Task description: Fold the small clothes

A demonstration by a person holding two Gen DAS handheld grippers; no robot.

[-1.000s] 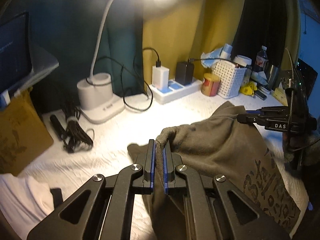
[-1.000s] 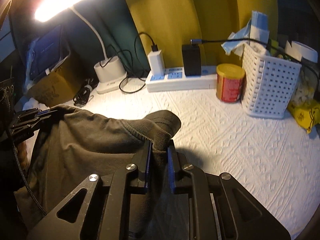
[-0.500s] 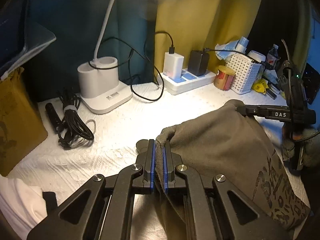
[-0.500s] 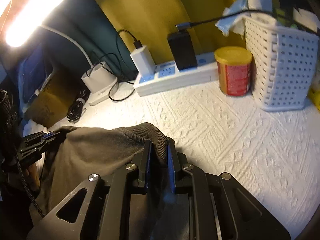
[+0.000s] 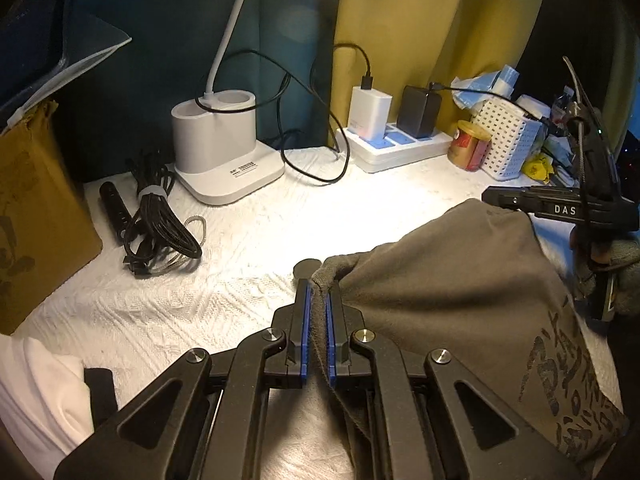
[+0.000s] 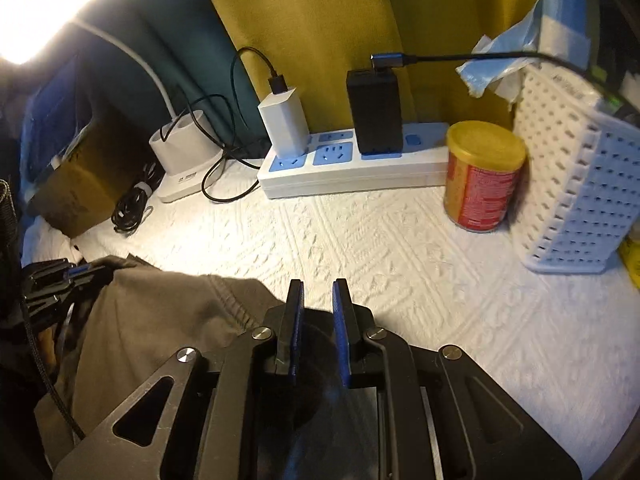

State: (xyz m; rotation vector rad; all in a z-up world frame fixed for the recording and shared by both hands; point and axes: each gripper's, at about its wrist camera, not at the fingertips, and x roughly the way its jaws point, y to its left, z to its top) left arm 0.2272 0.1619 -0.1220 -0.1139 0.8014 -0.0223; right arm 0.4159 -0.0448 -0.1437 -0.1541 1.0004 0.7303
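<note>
Olive garment pinched at one corner over a white textured cloth

At lower centre of the left wrist view, the left gripper point(image 5: 317, 300) clamps the olive garment point(image 5: 448, 292); at right, the right gripper point(image 6: 318, 300) stands slightly parted, nothing visibly between its fingers.

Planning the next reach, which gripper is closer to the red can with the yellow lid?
Right. The right gripper faces the red can across bare cloth. The left gripper is farther back, clamping the olive garment.
</note>
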